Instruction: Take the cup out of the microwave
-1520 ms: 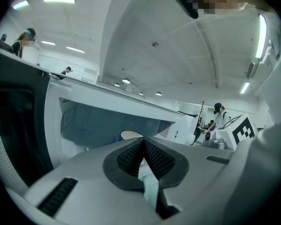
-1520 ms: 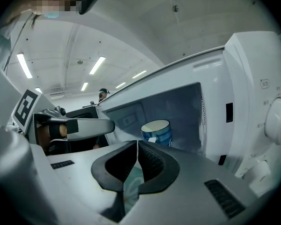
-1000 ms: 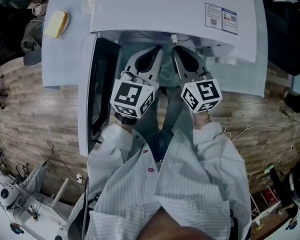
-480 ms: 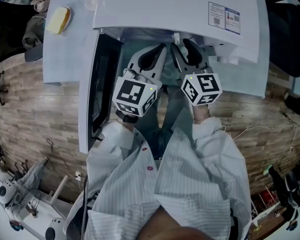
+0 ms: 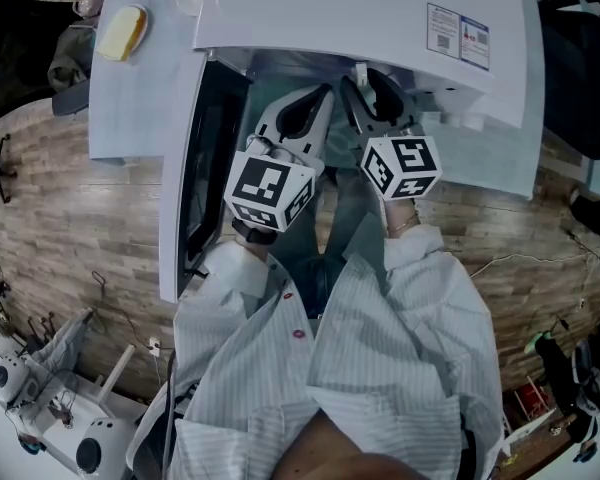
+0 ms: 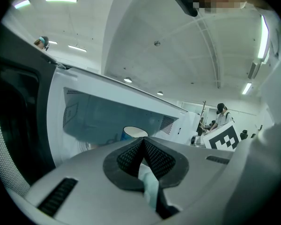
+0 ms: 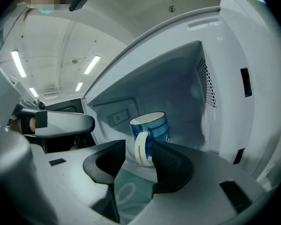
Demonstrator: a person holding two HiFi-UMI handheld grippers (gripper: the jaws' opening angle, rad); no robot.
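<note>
Standing upright inside the microwave, the blue cup is presenting its handle straight ahead of the nearer right claw, its jaws having just been opening wide and gripping nothing; the left claw is hovering alongside, pressed together.

Wood-plank floor under a white table, long strip lights on a pale ceiling
</note>
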